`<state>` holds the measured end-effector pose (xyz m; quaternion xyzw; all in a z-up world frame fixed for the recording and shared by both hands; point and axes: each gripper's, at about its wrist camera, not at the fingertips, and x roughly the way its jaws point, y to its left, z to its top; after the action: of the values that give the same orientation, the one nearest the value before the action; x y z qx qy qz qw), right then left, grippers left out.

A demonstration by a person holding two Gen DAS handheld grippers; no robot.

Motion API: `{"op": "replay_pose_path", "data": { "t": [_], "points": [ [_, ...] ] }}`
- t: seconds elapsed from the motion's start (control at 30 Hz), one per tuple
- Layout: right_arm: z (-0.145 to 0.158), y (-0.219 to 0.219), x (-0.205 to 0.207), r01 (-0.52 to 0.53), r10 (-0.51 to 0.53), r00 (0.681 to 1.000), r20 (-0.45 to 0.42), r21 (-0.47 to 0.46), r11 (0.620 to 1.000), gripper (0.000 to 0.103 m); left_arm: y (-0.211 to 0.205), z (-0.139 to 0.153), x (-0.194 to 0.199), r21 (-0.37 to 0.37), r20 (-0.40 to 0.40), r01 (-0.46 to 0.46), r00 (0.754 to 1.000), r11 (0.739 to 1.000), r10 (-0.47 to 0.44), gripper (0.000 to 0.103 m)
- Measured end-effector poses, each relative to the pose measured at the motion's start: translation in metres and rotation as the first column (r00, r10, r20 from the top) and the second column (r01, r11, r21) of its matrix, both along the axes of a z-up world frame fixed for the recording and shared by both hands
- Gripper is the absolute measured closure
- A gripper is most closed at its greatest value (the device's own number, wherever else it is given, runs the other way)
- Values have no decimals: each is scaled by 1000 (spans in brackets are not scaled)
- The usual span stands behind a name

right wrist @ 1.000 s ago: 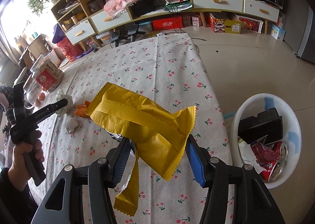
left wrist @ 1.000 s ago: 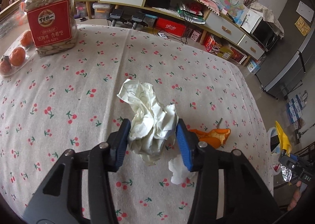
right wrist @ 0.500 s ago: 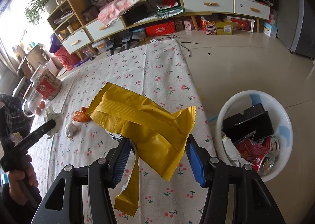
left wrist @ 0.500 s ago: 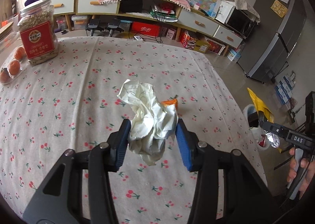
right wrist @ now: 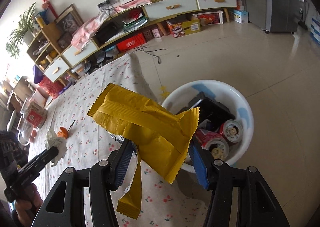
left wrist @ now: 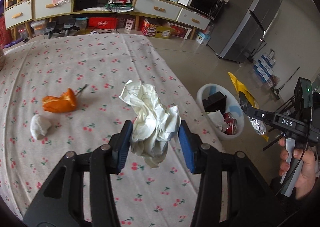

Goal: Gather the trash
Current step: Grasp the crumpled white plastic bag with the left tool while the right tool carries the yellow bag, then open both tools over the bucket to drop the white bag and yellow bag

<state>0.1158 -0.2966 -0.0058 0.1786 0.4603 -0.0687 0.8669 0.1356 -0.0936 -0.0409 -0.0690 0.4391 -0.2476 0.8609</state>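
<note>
My left gripper (left wrist: 155, 143) is shut on a crumpled white paper wad (left wrist: 152, 115) and holds it above the cherry-print tablecloth (left wrist: 80, 67). My right gripper (right wrist: 162, 157) is shut on a yellow snack wrapper (right wrist: 144, 125) and holds it at the table's edge, beside the white trash bin (right wrist: 245, 105) on the floor. The bin holds cans and a black box. An orange peel (left wrist: 59, 103) and a small white tissue ball (left wrist: 40, 127) lie on the table to the left of the left gripper.
A jar of nuts (right wrist: 33, 113) and some oranges stand at the table's far end. A long low cabinet (left wrist: 120, 7) lines the back wall. A grey fridge (left wrist: 250, 17) stands at the right. The bin also shows in the left wrist view (left wrist: 239, 128), past the table's right edge.
Both grippers moved right toward the bin with their loads. The right gripper now has the bin close beside the wrapper. The peel and tissue ball now lie left of the left gripper.
</note>
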Motion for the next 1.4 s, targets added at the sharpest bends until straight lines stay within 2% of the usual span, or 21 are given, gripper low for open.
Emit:
{"op": "replay_pose_path", "data": {
  "t": [0.37,0.57,0.67,0.77,0.93,1.13,1.17,1.23,1.4],
  "points": [
    [-12,-73,-38,177,-176,984,-27,78,981,44,-105,-12,13,-9,-22,152,988,988,-153,54],
    [-11,-93,-44,227,-226,974,-24,97,969,44,-149,-18,21,0,-21,216,976,976,-216,53],
    [-13,-99,-46,244,-243,970,-29,100,964,44,-164,-23,27,22,-9,255,967,967,-255,48],
    [-14,-104,-44,258,-256,966,-36,101,961,44,-166,-27,32,19,-9,274,962,961,-274,42],
    [-14,-103,-41,257,-253,966,-44,99,961,44,-170,-32,36,-56,-55,306,949,950,-309,41],
    [-15,-106,-38,259,-255,966,-52,97,961,44,-156,-27,30,-65,-57,262,962,963,-265,39],
    [-15,-106,-37,258,-254,966,-53,94,961,44,-153,-25,29,-63,-56,254,965,965,-258,38],
    [-16,-105,-34,253,-249,967,-60,83,964,44,-145,-21,26,-46,-42,238,970,970,-240,28],
    [-19,-95,-16,219,-215,974,-65,58,974,43,-123,-13,18,-40,-20,208,978,977,-209,25]
  ]
}}
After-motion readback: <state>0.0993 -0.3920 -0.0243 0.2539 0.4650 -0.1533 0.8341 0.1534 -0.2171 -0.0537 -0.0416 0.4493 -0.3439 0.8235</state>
